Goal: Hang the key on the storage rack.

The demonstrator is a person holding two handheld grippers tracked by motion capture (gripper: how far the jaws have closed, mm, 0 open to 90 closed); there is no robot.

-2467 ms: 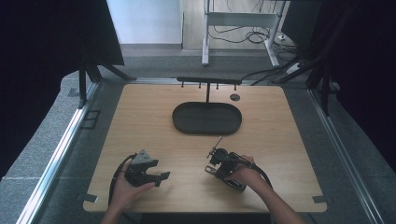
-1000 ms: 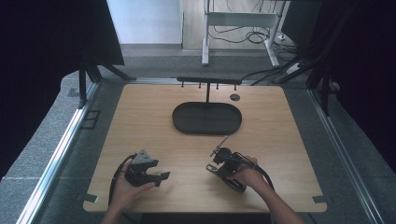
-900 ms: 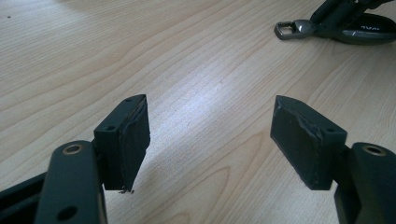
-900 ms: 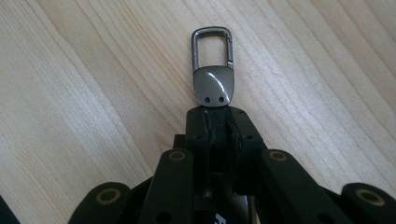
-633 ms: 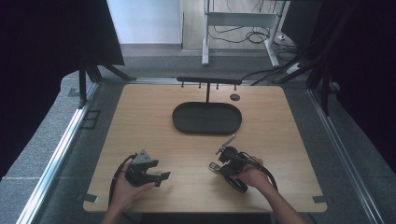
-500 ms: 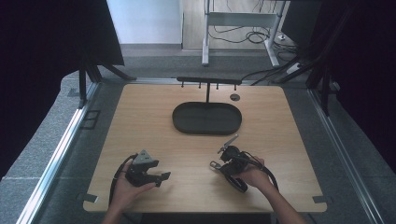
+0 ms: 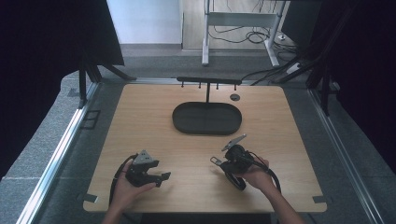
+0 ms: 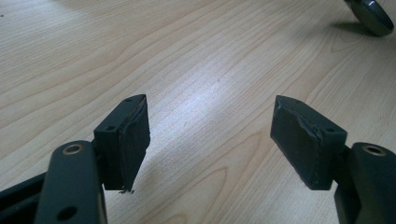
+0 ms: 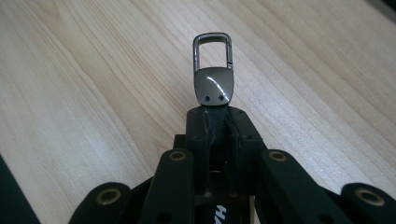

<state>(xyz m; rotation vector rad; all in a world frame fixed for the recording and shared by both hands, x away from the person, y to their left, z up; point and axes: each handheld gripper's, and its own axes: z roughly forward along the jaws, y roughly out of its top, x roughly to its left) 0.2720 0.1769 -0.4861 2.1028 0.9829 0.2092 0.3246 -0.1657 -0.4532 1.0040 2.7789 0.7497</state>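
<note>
Right claw (image 9: 217,116) shifted right | clamps metal clasp (image 9: 213,79) | left claw (image 8: 210,140) wide, empty

Dark oval tray (image 7: 207,127) – hook rack (image 7: 208,81) behind – wooden table (image 7: 140,116).

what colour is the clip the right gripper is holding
Shiny dark grey metal clip, shown best in the right gripper view, clamped in the right gripper.
</note>
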